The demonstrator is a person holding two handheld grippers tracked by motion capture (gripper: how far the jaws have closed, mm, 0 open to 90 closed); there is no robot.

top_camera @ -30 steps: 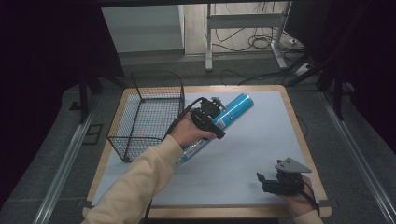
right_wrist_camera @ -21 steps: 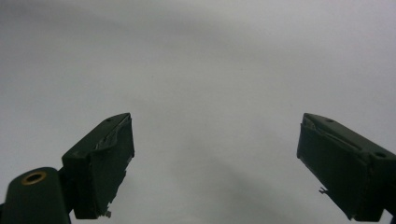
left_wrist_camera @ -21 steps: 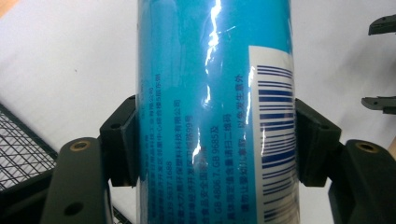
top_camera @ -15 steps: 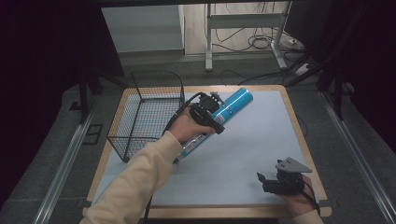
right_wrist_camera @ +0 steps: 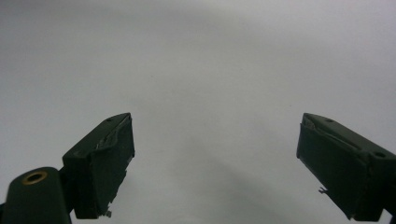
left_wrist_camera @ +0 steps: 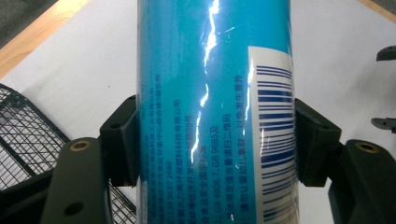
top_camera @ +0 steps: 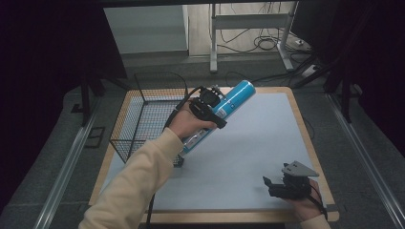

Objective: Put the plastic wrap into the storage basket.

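My left gripper (top_camera: 209, 106) is clamped around the middle of the blue can (top_camera: 224, 109), held tilted above the table (top_camera: 267, 124), just right of the wire basket (top_camera: 143, 119). My right gripper (top_camera: 286, 185) rests near-right, jaws apart, holding nothing.

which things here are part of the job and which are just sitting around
In the job:
- blue can, clamped in the left claw and held tilted above the table
- wire basket, beside the can

Just about:
- right claw, open, holding nothing
- white table mat
- cables on the floor beyond the table
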